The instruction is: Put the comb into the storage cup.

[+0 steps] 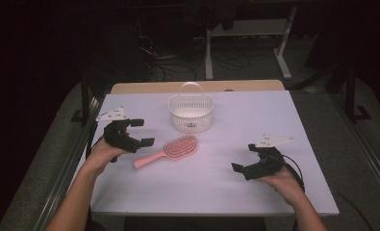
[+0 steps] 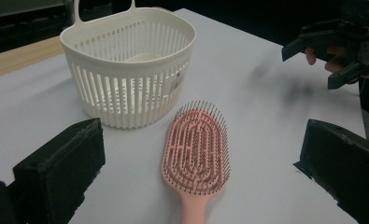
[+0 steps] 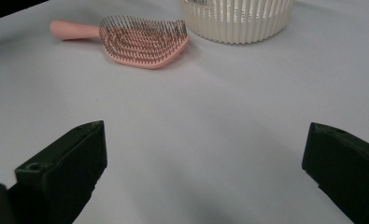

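High view: a pink hairbrush lies bristles up on the white table, just in front of a white slatted basket and apart from it. Its long axis runs diagonally across the table: the oval head points toward the far right, near the basket, and the handle points toward the near left, ending close to the left gripper. The left gripper is held just left of the brush with its jaws spread wide and nothing between them. The right gripper hovers well to the right of the brush, jaws likewise wide apart and empty.

Left gripper view: the hairbrush lies between the two black jaws but clear of both, handle toward the camera, head toward the basket; the right gripper appears farther off at upper right.

Right gripper view: the hairbrush lies far ahead, handle to the left, beside the basket; bare table between the open jaws
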`<state>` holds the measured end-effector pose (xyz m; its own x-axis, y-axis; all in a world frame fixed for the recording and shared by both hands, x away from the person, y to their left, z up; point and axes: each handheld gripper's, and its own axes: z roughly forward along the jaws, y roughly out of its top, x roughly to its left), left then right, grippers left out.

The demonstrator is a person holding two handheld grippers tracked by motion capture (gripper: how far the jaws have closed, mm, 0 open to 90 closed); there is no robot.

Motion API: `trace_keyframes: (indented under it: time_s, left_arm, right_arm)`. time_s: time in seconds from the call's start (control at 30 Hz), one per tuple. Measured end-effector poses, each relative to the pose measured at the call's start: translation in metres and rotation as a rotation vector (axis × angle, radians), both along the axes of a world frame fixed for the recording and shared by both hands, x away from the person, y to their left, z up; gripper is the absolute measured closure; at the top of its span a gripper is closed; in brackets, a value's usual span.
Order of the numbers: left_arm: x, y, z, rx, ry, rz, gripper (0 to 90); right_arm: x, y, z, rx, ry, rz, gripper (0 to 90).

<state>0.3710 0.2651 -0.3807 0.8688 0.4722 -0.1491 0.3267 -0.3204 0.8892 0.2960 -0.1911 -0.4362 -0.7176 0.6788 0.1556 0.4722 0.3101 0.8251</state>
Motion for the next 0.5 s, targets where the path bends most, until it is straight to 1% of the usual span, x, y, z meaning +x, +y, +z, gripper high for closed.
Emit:
trace_keyframes:
  time_s: [0.3,0.5]
  left_arm:
    - [0.005,-0.007,0.005,-0.003,-0.011,-0.012,0.2]
    - [0.008,-0.011,0.005,-0.001,-0.012,-0.019,0.1]
  right_arm:
    - [0.0,0.0,0.0,-0.001,0.001,0.001,0.0]
    - [0.0,0.001,0.0,-0.002,0.001,0.003,0.0]
